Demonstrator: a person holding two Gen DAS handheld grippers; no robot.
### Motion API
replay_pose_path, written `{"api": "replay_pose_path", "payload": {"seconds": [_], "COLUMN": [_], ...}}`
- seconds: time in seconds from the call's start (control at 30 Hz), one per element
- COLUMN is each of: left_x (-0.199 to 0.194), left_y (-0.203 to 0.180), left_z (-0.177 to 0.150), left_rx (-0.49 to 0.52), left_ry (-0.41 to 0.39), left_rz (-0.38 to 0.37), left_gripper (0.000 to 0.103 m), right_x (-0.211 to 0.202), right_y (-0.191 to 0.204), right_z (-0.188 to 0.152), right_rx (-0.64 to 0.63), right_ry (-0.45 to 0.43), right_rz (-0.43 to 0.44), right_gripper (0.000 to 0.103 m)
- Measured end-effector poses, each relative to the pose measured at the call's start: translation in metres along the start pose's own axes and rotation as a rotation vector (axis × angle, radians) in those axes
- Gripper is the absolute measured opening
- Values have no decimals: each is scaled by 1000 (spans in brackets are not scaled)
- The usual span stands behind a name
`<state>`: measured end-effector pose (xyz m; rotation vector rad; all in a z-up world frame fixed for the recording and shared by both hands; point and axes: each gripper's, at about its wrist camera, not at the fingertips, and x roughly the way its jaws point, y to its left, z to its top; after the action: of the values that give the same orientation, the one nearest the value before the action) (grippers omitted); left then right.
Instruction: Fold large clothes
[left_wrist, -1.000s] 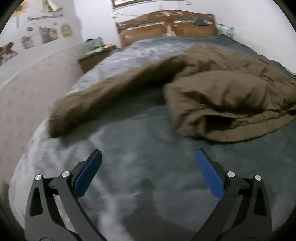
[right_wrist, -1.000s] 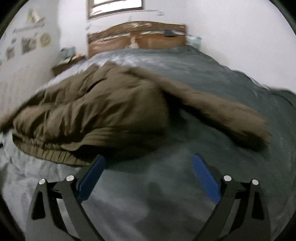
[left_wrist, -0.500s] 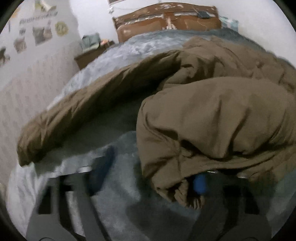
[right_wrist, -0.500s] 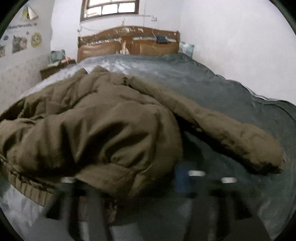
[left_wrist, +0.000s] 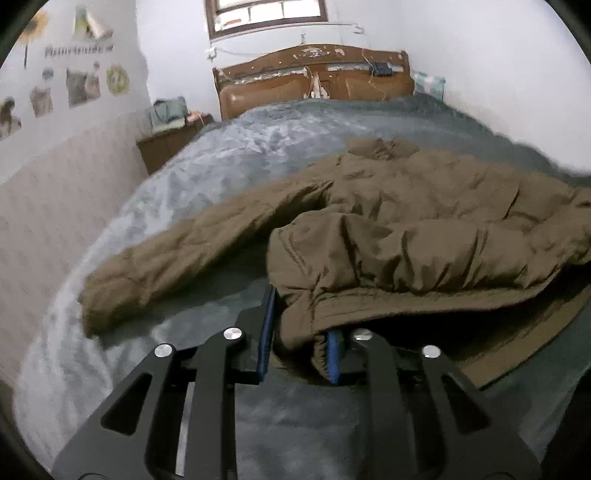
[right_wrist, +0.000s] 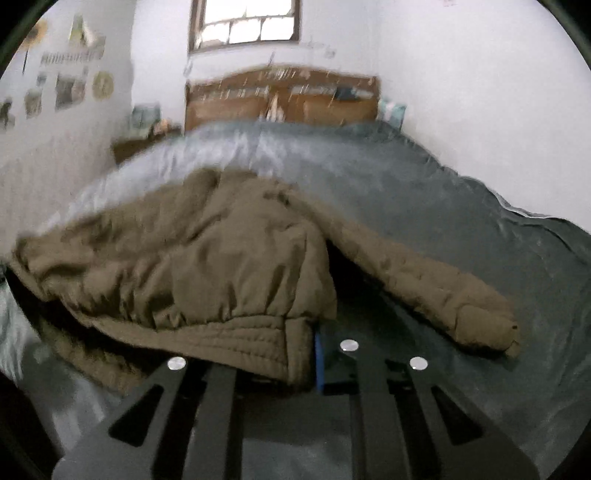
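On the grey bed (left_wrist: 229, 155), the brown jacket (left_wrist: 406, 221) is being pinched at both hem corners, left gripper (left_wrist: 297, 332) and right gripper (right_wrist: 306, 363) having just closed there, probably so the hem lifts evenly for folding.

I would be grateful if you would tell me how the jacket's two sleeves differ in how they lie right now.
The left sleeve stretches toward the bed's wall-side edge, while the right sleeve stretches toward the opposite, darker side of the grey blanket. The left sleeve's cuff end is blurred; the right sleeve's cuff shows clearly, folded over at its tip. Both are olive-brown, quilted, spread outward from the jacket and resting on the blanket.
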<state>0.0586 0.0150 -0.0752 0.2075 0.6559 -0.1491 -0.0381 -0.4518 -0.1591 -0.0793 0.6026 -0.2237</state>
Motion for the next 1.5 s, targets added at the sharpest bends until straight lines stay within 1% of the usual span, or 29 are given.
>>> {"api": "replay_pose_path", "payload": {"seconds": [0.07, 0.1, 0.13, 0.17, 0.2, 0.23, 0.33, 0.37, 0.4, 0.5, 0.53, 0.57, 0.63, 0.67, 0.7, 0.73, 0.77, 0.83, 0.9, 1.0, 1.07, 1.13, 1.2, 1.23, 1.27, 1.3, 1.37, 1.43, 1.5], "left_x": [13, 20, 22, 24, 24, 26, 20, 14, 9, -15, -28, -33, -56, -63, -73, -78, -81, -84, -92, -100, -87, -73, -53, -47, -39, -31, -12, 16, 33], "left_y": [2, 5, 7, 9, 11, 7, 16, 14, 10, 16, 21, 23, 35, 39, 45, 51, 50, 56, 64, 72, 73, 73, 74, 74, 72, 69, 63, 63, 64], "left_z": [-20, -29, -36, -47, -57, -58, -74, -78, -81, -72, -68, -63, -54, -52, -47, -44, -36, -19, -3, 33, 68, 95, 118, 123, 127, 128, 119, 97, 78], "left_rx": [24, 20, 15, 11, 11, 6, -36, -39, -40, -72, -88, -95, -125, -130, -134, -137, -143, -161, -193, -225, -242, -290, -383, -409, -424, -428, -404, -349, -265], "left_ry": [69, 98, 108, 118, 128, 132, 133, 124, 117, 71, 51, 39, -3, -12, -24, -30, -34, -49, -74, -132, -134, -139, -141, -137, -132, -123, -90, -21, 6], "left_rz": [8, 2, -3, -7, -2, 2, -26, -28, -24, -28, -14, 1, 9, 16, 37, 48, 57, 73, 80, 97, 100, 77, 26, 11, 6, 9, 31, 96, 190], "left_gripper": [30, 30, 31, 34, 36, 36, 37, 39, 44, 52, 62, 69, 70, 74, 78, 80, 82, 83, 90, 97, 100, 100, 100, 100, 100, 100, 100, 100, 100], "right_x": [15, 19, 21, 23, 24, 23, 19, 17, 11, -5, -11, -19, -33, -42, -47, -53, -59, -63, -62, -56, -54, -54, -55, -55, -52, -49, -37, -22, -2], "right_y": [-1, -1, -2, -3, -6, -9, -30, -32, -33, -32, -34, -37, -42, -48, -51, -57, -68, -81, -97, -117, -123, -125, -115, -107, -96, -90, -73, -57, -30], "right_z": [-20, -30, -41, -55, -63, -71, -93, -96, -96, -87, -85, -84, -80, -78, -77, -76, -73, -70, -66, -53, -37, -4, 28, 44, 66, 78, 105, 123, 141], "right_rx": [-46, -61, -73, -86, -84, -71, 21, 34, 40, 38, 54, 78, 110, 127, 142, 164, 190, 229, 265, 328, 372, 438, 466, 465, 455, 454, 501, 534, 501], "right_ry": [80, 93, 103, 118, 128, 136, 161, 160, 149, 121, 116, 100, 69, 50, 32, 13, -1, -20, -16, -16, -29, -86, -157, -190, -224, -239, -271, -293, -305], "right_rz": [-2, -5, -18, -21, -23, -28, 1, 11, 20, 21, 32, 46, 55, 57, 58, 52, 21, -35, -85, -102, -97, -76, -70, -58, -43, -43, -3, 62, 90], "right_gripper": [16, 21, 23, 27, 30, 30, 30, 31, 31, 31, 31, 33, 39, 47, 60, 67, 73, 73, 73, 73, 73, 75, 86, 86, 86, 86, 91, 91, 91]}}
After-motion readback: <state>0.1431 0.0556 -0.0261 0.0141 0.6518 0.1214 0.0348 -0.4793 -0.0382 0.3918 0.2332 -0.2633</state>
